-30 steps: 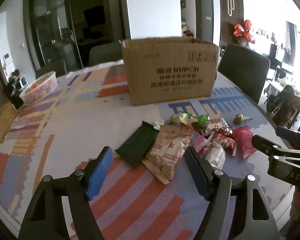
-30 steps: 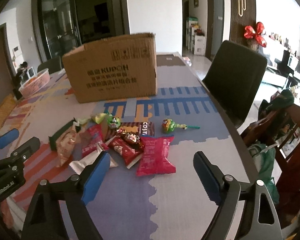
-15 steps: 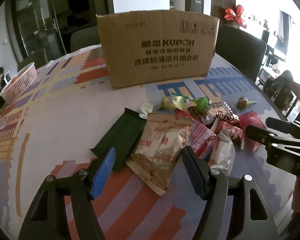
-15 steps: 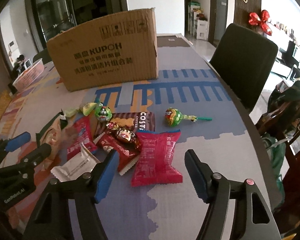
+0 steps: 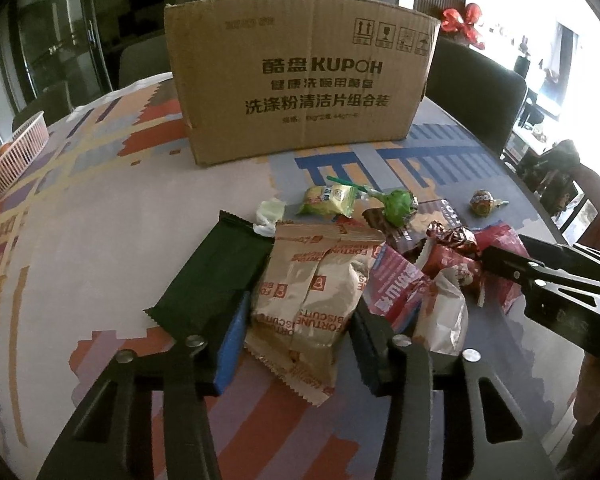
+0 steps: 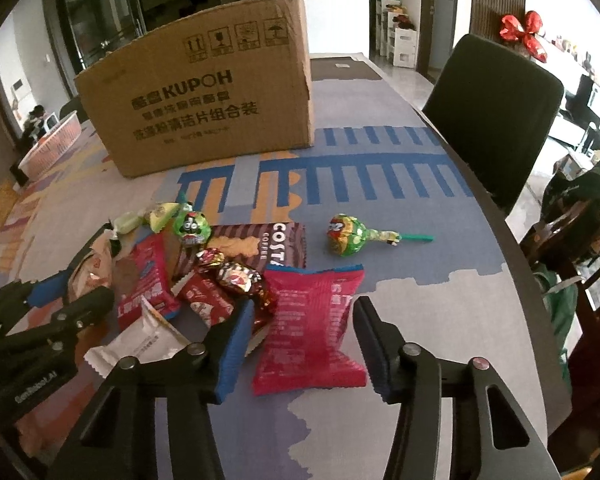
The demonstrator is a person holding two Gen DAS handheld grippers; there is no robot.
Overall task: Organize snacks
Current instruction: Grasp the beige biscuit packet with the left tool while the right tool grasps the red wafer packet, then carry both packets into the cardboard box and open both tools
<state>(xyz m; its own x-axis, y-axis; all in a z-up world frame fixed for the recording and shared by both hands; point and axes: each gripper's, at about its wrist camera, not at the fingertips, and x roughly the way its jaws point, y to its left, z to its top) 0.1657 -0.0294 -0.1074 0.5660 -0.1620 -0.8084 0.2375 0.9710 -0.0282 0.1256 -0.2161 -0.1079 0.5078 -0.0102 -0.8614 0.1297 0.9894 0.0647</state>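
Straddling the tan biscuit packet [image 5: 312, 300], my left gripper [image 5: 300, 344] has its jaws spread, one blue-padded finger on each side of the packet's near end; I cannot tell whether the pads touch it. Just left of that packet lies a dark green wrapper [image 5: 216, 276], partly under the left finger. My right gripper [image 6: 302, 344] is likewise spread wide around the near half of the pink packet [image 6: 312, 320], not pinching it. Left of the pink packet sits the rest of the snack heap: a white sachet [image 6: 140, 340], red wrappers and a brown Costa bar [image 6: 260, 244]. A green lollipop [image 6: 348, 236] lies apart on the right. On the far side of the patterned tablecloth [image 6: 380, 184] stands the cardboard box [image 5: 300, 72]; a pink basket [image 5: 12, 152] sits far left.
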